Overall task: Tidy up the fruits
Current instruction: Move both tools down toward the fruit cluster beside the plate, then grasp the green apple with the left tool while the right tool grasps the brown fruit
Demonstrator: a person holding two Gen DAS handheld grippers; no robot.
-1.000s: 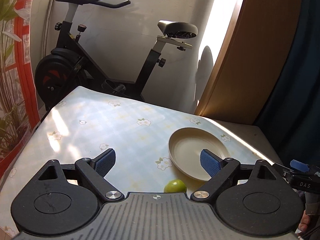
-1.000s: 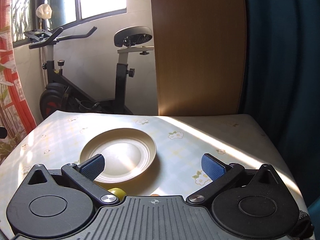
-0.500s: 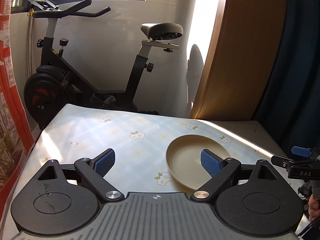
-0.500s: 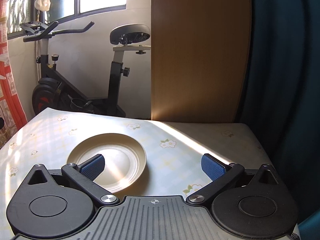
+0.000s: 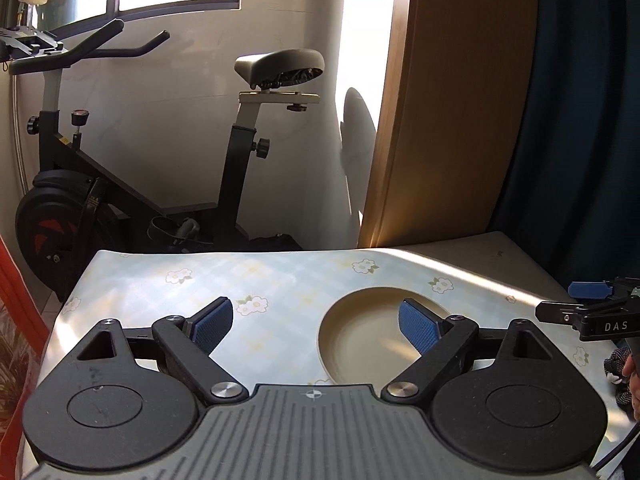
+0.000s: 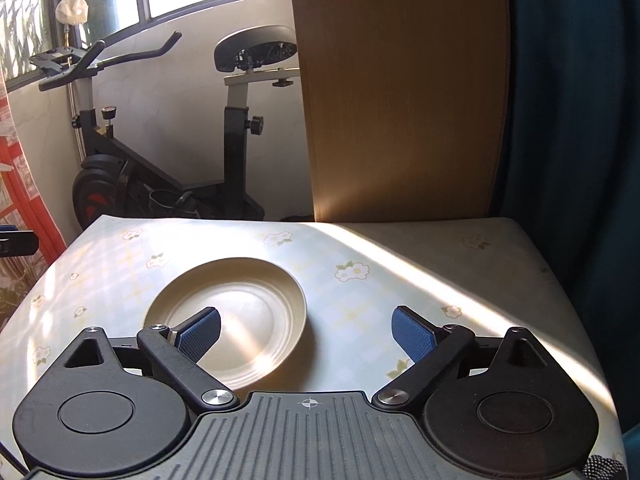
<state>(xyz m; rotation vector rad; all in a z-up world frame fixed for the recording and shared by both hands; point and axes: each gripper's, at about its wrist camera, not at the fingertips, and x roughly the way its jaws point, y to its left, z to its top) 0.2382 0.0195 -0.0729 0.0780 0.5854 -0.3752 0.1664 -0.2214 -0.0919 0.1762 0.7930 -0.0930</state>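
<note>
Both tongs hang empty over a bare plate, with no fruit in sight.

The left tongs (image 5: 316, 326) and right tongs (image 6: 306, 330) each have nothing between their blue pads, and both are easing inward from a wide gap. The plate (image 6: 256, 280) lies on the flowered desk (image 6: 360, 248), under the left pad of the right tongs and under the right pad of the left tongs, so it sits between the two hands, with neither clearly nearer. No fruit shows in either view; I cannot tell where it lies. Being round, the plate has no long axis to line up with.
</note>
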